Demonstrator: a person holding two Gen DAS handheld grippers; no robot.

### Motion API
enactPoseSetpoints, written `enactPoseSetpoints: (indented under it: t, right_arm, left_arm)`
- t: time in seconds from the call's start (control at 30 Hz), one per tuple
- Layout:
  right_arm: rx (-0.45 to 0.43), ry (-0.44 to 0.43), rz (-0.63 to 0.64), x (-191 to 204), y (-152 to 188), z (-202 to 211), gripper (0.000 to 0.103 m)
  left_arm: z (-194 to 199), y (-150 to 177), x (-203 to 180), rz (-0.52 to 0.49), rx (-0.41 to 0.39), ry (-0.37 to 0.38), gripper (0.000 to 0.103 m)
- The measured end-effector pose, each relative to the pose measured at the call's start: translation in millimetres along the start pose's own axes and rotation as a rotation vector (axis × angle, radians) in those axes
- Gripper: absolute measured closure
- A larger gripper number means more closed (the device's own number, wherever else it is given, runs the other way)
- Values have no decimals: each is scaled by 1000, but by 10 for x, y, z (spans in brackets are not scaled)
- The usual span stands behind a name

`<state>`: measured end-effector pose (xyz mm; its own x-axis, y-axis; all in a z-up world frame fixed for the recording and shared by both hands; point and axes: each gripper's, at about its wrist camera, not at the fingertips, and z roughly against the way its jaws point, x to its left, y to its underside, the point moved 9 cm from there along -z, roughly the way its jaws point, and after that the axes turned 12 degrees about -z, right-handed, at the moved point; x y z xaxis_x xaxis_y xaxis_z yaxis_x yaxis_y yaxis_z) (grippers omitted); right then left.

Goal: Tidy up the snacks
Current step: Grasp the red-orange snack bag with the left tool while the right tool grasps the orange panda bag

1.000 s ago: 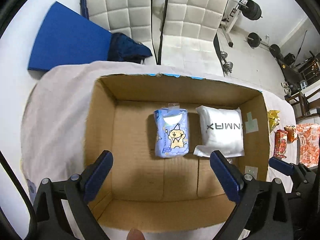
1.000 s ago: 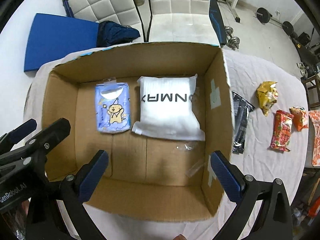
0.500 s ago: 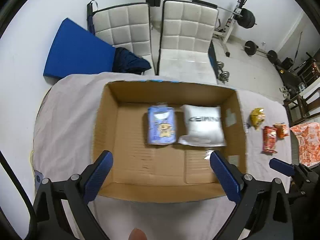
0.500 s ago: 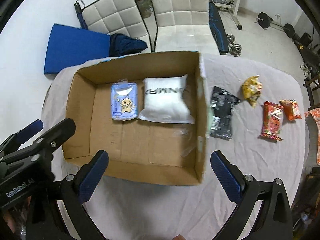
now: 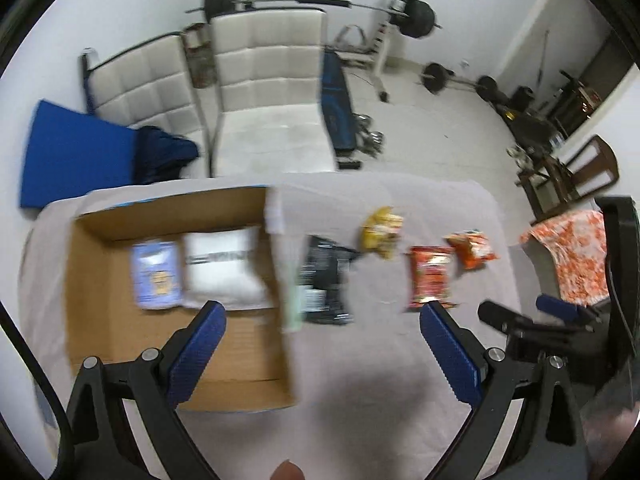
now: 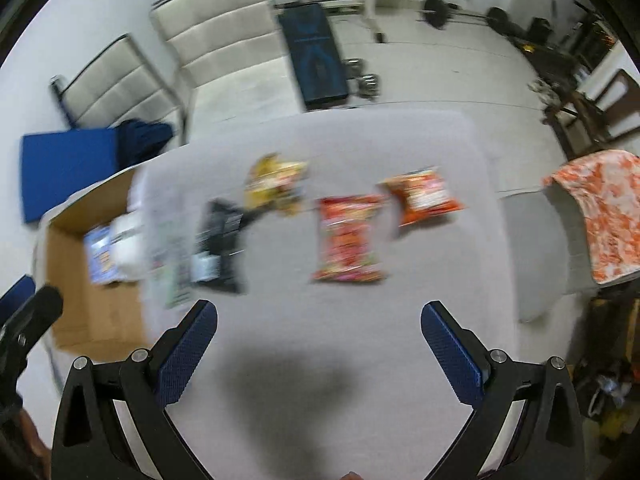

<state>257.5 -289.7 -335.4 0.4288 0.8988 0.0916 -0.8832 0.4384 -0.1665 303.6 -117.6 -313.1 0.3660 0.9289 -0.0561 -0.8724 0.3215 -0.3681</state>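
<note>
We hold both grippers, left gripper (image 5: pixel 322 320) and right gripper (image 6: pixel 319 320), wide open and empty. Four snack bags lie right of the cardboard box (image 5: pixel 100 320); the red bag (image 6: pixel 347 240) sits nearest for grabbing.

No legible text, all blurred.

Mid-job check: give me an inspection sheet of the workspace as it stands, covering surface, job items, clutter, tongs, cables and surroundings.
Surface: table under a pale grey cloth, mostly bare near the tongs.
Job's things: open brown cardboard box holding a blue cartoon packet beside a white pillow-like pack. Outside it on the cloth: black packet, yellow crumpled bag, large red snack bag, smaller orange-red bag.
Clutter: nothing seen.
Tongs: left tongs open, empty; right tongs open, empty.
Cables: nothing seen.
Surroundings: two white padded chairs, blue mat, weight bench with barbells, orange patterned cloth.
</note>
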Motion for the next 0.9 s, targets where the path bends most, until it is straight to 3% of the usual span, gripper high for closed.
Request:
enactPoseSetpoints:
  t: [0.23,0.4,0.57,0.67,0.73,0.8,0.9]
  right_arm:
    - [48,48,-3,-803,-740,-532,0]
    - [104,80,10,-1065,-1149,-1089,0]
    - [202,71,-5,-1142,-1312,-1632,3]
    - [278,42,-8,-1118,-1307,-1915,22]
    - [316,52,7,-1104,-1272,-2095,43]
    - [330,67,2,-1144,-1248,-2181,54]
    - [324,57,-20,-1250,-1198,-2162,58]
  left_arm:
    - [-894,-375,-769,-7,132,78,3]
    - [-1576,-486,-1102,-7,240,113,3]
    - [-2011,-496,-1233,-46,309,86,4]
    - [-2186,-451,-1206,-39,344,83,4]
    - [-2255,-414,-1189,-25,361,88,4]
    - [-2309,-376,-1205,-21,377,91,4]
    - [-2376,-308,-1287,-30,400,108,4]
